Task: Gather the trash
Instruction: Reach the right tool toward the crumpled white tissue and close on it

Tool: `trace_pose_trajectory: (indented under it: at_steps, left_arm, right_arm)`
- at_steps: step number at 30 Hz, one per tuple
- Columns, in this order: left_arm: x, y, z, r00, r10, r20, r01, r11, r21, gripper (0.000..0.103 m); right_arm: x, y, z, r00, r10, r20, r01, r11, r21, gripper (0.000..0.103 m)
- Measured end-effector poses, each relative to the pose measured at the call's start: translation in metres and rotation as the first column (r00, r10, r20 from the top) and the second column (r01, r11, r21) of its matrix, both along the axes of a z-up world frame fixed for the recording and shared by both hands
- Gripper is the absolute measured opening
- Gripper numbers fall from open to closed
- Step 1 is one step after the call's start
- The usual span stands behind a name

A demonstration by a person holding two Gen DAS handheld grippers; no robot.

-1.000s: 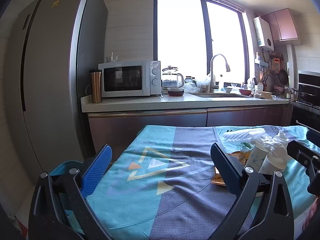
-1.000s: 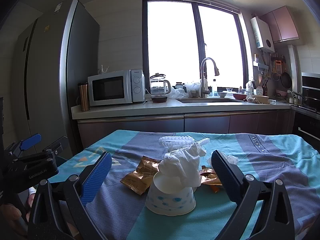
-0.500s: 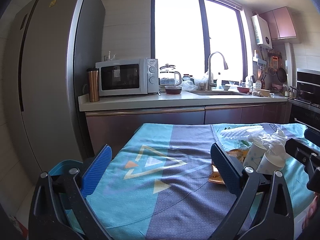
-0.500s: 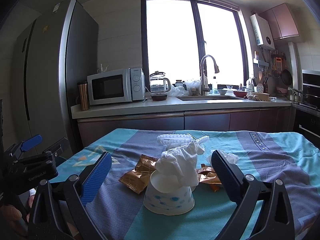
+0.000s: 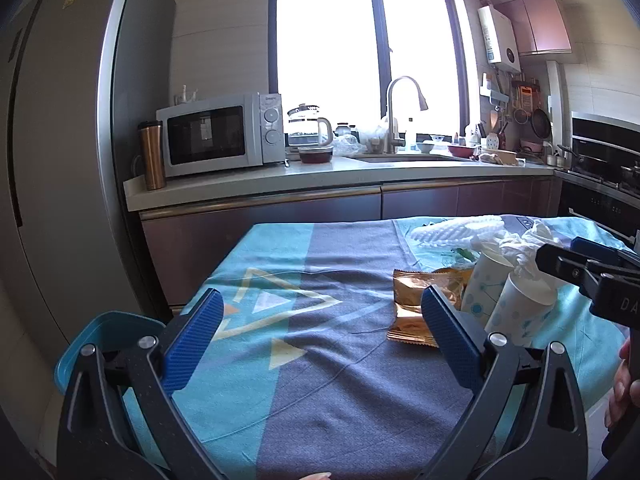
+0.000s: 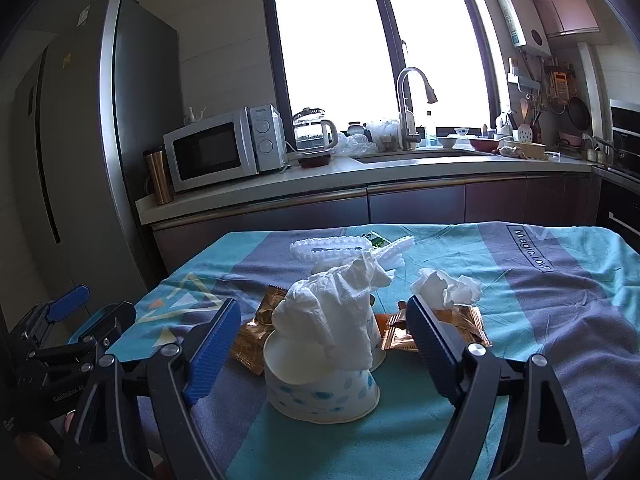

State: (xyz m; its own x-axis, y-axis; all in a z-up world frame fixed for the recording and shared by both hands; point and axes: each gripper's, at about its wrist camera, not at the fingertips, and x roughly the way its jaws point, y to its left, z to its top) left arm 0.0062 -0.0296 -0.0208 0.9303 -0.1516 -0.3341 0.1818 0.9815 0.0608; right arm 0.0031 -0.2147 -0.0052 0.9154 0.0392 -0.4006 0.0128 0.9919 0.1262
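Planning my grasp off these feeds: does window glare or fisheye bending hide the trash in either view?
Left wrist view: window blown out white, fridge edge bowed, gold wrapper still sharp. Right wrist view: same glare, dark corners, but paper cup and tissue are evenly lit between the open right hand-held gripper.

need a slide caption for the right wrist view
Open right gripper facing tipped paper cups stuffed with tissue, gold wrappers behind, on a blue tablecloth.
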Motion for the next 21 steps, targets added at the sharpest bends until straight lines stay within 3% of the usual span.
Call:
trace_pose_trajectory:
  at_steps: [4,8,11,16,21]
  left_arm:
    - [0.005,-0.008,-0.006,0.999,-0.032,-0.025,0.032,0.999,0.012,0.097]
    - [0.011,-0.017,-0.013,0.997,-0.055,-0.049,0.057,0.998,0.030,0.097]
    - [0.021,-0.024,-0.018,0.994,-0.074,-0.086,0.078,0.996,0.043,0.097]
    - [0.043,-0.033,-0.028,0.978,-0.118,-0.172,0.130,0.990,0.058,0.086]
    - [0.065,-0.041,-0.038,0.956,-0.167,-0.240,0.179,0.984,0.028,0.079]
  right_arm:
    - [0.007,-0.004,-0.005,0.999,0.024,-0.032,-0.023,0.999,0.029,0.059]
    - [0.009,-0.012,-0.006,0.998,0.053,-0.035,-0.051,0.996,0.070,0.027]
    - [0.008,-0.016,-0.004,0.997,0.069,-0.025,-0.067,0.994,0.090,0.012]
    - [0.001,-0.026,0.004,0.997,0.070,0.016,-0.071,0.993,0.095,0.007]
    - [-0.003,-0.046,0.009,0.999,0.022,0.042,-0.026,0.994,0.103,0.007]
